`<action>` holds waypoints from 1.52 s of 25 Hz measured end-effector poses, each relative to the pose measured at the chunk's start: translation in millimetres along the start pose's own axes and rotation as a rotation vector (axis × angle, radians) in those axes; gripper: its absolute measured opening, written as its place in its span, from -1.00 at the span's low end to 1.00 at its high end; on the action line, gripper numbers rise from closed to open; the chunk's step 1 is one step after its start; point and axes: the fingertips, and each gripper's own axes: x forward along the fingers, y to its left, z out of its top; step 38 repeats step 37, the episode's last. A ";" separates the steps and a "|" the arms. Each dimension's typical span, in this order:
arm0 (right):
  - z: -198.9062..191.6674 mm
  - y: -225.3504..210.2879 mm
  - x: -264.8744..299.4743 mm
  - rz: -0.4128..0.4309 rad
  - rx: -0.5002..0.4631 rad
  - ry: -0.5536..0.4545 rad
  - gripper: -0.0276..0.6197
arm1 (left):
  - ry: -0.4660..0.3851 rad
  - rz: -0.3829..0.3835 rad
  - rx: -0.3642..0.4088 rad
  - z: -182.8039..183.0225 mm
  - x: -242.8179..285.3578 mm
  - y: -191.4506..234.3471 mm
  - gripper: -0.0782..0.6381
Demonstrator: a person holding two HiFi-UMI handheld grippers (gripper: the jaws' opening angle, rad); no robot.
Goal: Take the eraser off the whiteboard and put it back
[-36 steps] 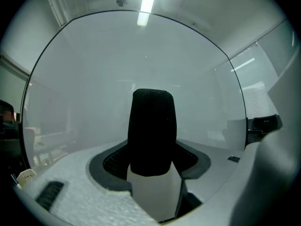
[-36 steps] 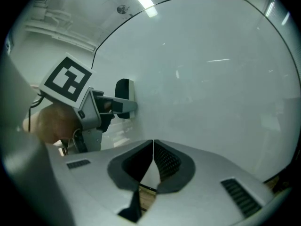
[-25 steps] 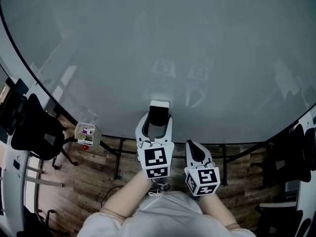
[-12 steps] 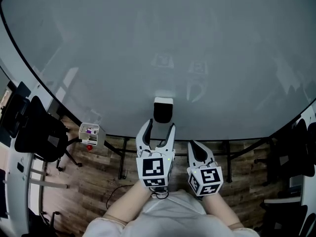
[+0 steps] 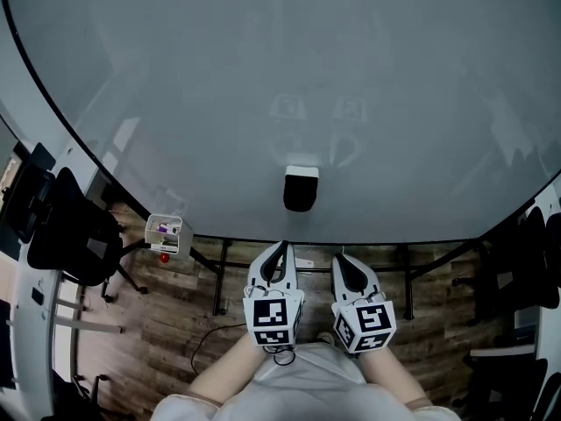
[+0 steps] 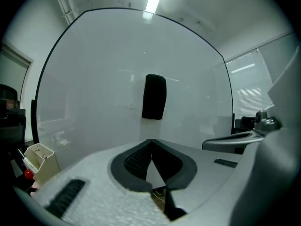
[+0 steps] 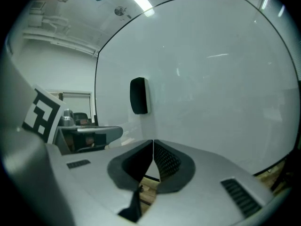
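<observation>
A black eraser (image 5: 301,189) with a white top clings to the big whiteboard (image 5: 289,68), near its lower edge. It also shows in the left gripper view as the eraser (image 6: 154,97) and in the right gripper view as the eraser (image 7: 138,95). My left gripper (image 5: 280,248) hangs below the board's edge, apart from the eraser, its jaws shut with nothing between them. My right gripper (image 5: 341,259) sits beside it on the right, also shut and empty.
A small white holder (image 5: 166,231) with markers and a red knob hangs at the board's lower left. Black office chairs (image 5: 61,226) stand at the left, more at the right. Black stand legs (image 5: 215,274) cross the wooden floor below the board.
My left gripper let go of the eraser, drew back and down from the board, and its jaws went from wide open to shut. The eraser stays on the board.
</observation>
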 end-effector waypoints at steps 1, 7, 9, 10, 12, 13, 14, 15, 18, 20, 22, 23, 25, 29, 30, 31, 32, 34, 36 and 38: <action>-0.6 1.6 -1.0 -0.001 0.000 -0.007 -0.83 | -0.003 -0.005 0.002 -1.5 -3.5 0.6 -0.73; 5.3 13.6 -5.1 0.018 -0.019 -0.037 -0.83 | -0.010 -0.073 0.040 -7.0 -16.3 -6.5 -0.73; 9.9 19.5 -6.7 0.038 -0.034 -0.048 -0.83 | -0.018 -0.079 0.036 -4.9 -18.8 -7.4 -0.73; 11.3 21.3 -7.5 0.041 -0.043 -0.051 -0.83 | -0.020 -0.082 0.033 -4.1 -19.6 -8.1 -0.73; 12.0 22.9 -8.6 0.038 -0.054 -0.051 -0.83 | -0.024 -0.084 0.028 -1.0 -21.0 -8.2 -0.73; 11.5 23.3 -8.8 0.035 -0.056 -0.049 -0.83 | -0.025 -0.083 0.028 0.5 -21.7 -8.0 -0.73; 10.9 23.7 -8.9 0.034 -0.055 -0.047 -0.83 | -0.025 -0.086 0.031 0.8 -22.4 -8.5 -0.73; 10.5 24.0 -8.9 0.034 -0.054 -0.044 -0.83 | -0.025 -0.092 0.034 0.9 -22.8 -9.6 -0.73; 9.8 23.6 -9.2 0.031 -0.056 -0.040 -0.83 | -0.018 -0.113 0.016 3.0 -22.4 -13.6 -0.73; 9.9 23.5 -9.3 0.032 -0.057 -0.041 -0.83 | -0.008 -0.125 -0.007 4.2 -22.1 -14.1 -0.73; 9.5 24.7 -9.0 0.037 -0.061 -0.041 -0.83 | -0.007 -0.126 -0.007 7.0 -23.1 -12.5 -0.73; 9.1 24.9 -8.6 0.040 -0.064 -0.039 -0.83 | -0.010 -0.121 0.000 9.7 -23.6 -11.4 -0.73; 8.4 24.6 -8.1 0.043 -0.067 -0.034 -0.83 | -0.013 -0.119 0.009 11.5 -23.9 -11.8 -0.73; 8.6 23.8 -7.1 0.044 -0.075 -0.027 -0.83 | 0.001 -0.143 -0.016 3.9 -21.7 -15.1 -0.73; 8.4 23.7 -6.7 0.044 -0.076 -0.026 -0.83 | 0.004 -0.147 -0.022 0.8 -21.2 -15.0 -0.73; 8.0 23.5 -6.4 0.045 -0.077 -0.025 -0.83 | 0.007 -0.148 -0.025 -1.0 -20.8 -15.0 -0.73; 7.6 23.0 -6.2 0.044 -0.078 -0.023 -0.83 | 0.007 -0.149 -0.024 -1.3 -20.4 -15.3 -0.73; 7.5 21.8 -6.0 0.042 -0.080 -0.022 -0.83 | 0.000 -0.144 -0.018 1.2 -19.6 -15.7 -0.73; 8.0 21.1 -5.7 0.042 -0.084 -0.022 -0.83 | -0.008 -0.131 -0.010 4.4 -19.2 -14.8 -0.73; 8.3 21.0 -5.5 0.041 -0.086 -0.022 -0.83 | -0.011 -0.123 -0.006 5.9 -19.1 -14.1 -0.73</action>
